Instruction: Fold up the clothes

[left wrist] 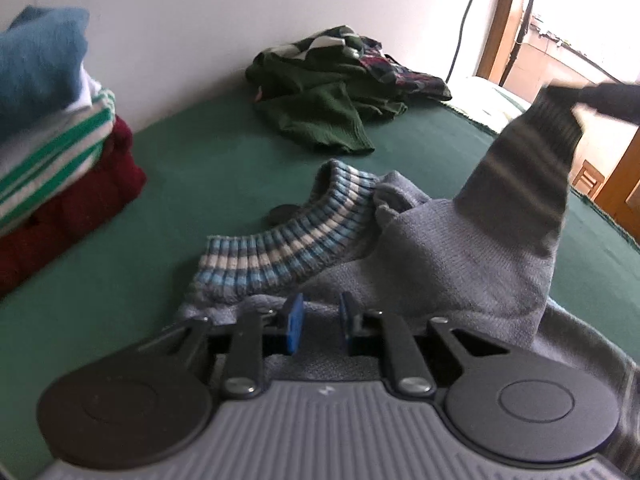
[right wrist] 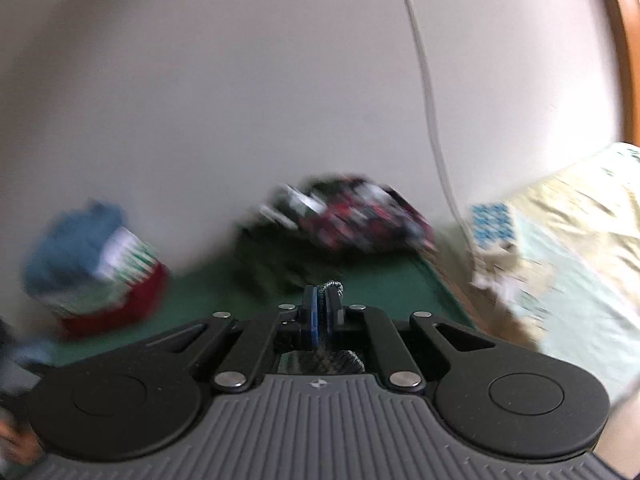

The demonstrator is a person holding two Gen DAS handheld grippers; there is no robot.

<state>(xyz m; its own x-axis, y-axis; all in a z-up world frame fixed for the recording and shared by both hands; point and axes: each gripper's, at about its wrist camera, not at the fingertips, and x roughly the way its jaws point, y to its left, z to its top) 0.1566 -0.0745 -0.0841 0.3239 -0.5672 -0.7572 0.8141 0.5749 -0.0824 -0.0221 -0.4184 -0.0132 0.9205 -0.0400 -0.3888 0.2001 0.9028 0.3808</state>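
Note:
A grey knit sweater (left wrist: 440,264) with a blue-and-white striped ribbed collar (left wrist: 288,248) lies on the green bed cover (left wrist: 168,200). At the bottom of the left wrist view, my left gripper (left wrist: 320,320) is shut on a fold of the sweater's near edge, with grey fabric pinched between its blue pads (left wrist: 295,326). One sleeve (left wrist: 520,168) rises up to the right, held by my blurred, dark right gripper (left wrist: 604,96). In the right wrist view the right gripper (right wrist: 324,300) is shut on a thin bit of ribbed knit (right wrist: 334,286) that sticks out past its tips.
A stack of folded clothes (left wrist: 52,128), blue over green-striped over dark red, stands at the left by the wall. A loose pile of green and patterned garments (left wrist: 332,92) lies at the back. A small dark round object (left wrist: 284,214) sits behind the collar. Pale bedding (right wrist: 560,248) lies right.

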